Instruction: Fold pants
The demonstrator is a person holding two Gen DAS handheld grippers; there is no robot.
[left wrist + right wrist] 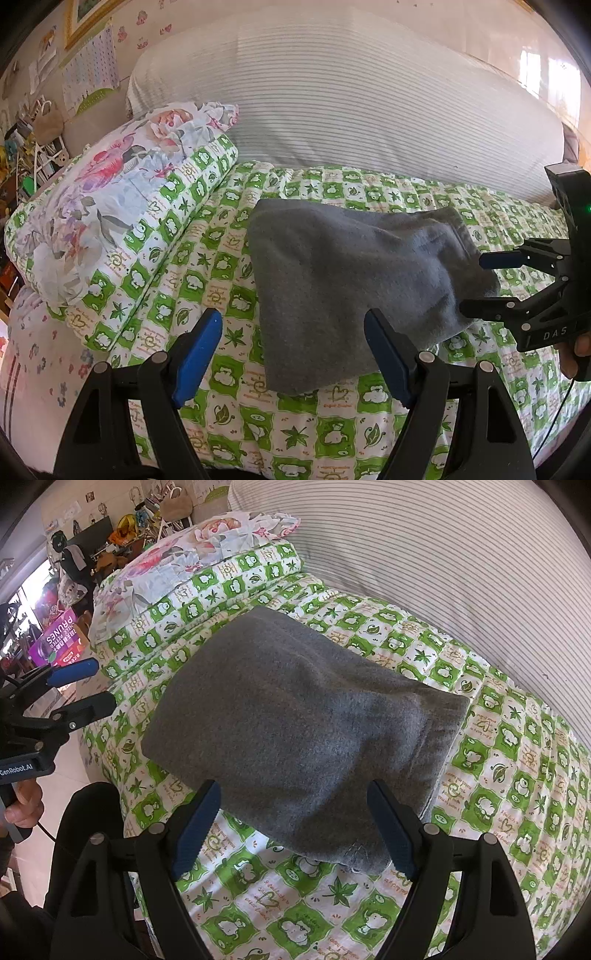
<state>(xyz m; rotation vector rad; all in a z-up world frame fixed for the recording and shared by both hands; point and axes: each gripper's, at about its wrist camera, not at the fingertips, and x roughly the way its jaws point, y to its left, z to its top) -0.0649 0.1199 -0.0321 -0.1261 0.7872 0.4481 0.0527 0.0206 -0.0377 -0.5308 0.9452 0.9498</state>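
The grey pants (347,280) lie folded into a compact bundle on the green-and-white checked bed cover (229,402); they also show in the right wrist view (295,731). My left gripper (293,354) is open and empty, just short of the bundle's near edge. My right gripper (295,827) is open and empty, its fingers either side of the bundle's near corner. The right gripper also shows in the left wrist view (472,284), open at the bundle's right end. The left gripper shows in the right wrist view (96,686), open, left of the pants.
A floral pillow (110,199) on a folded checked quilt lies left of the pants. A large striped white cushion (351,99) runs along the back. The bed edge and the floor are at the left (74,768), with cluttered shelves beyond (122,528).
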